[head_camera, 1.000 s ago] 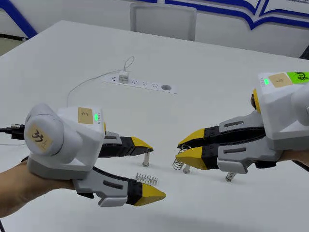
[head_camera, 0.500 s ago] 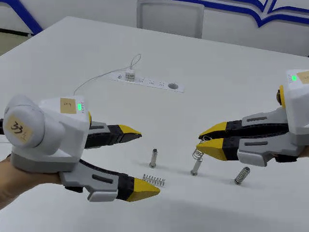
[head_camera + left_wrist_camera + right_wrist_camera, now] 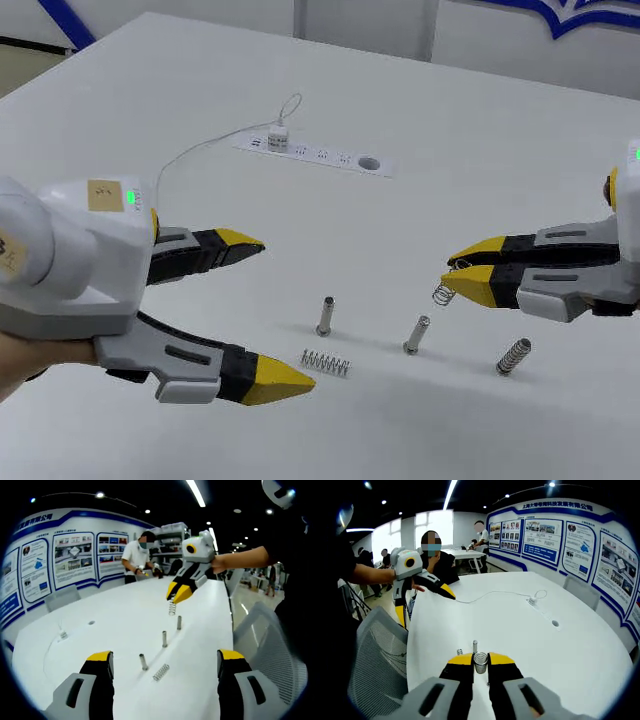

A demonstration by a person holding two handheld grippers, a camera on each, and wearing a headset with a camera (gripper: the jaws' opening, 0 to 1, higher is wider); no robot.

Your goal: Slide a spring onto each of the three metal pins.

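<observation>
Spring (image 3: 443, 294) raised clear of the pin (image 3: 416, 335) beneath the right tongs (image 3: 456, 270)
They pinch it, higher than before; left tongs (image 3: 287, 310) gape, empty.

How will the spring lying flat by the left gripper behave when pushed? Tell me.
The spring lies on its side on the smooth white table, so a nudge would probably roll or skid it. Its thin open coils suggest it is light and likely squashes if pinched hard.
</observation>
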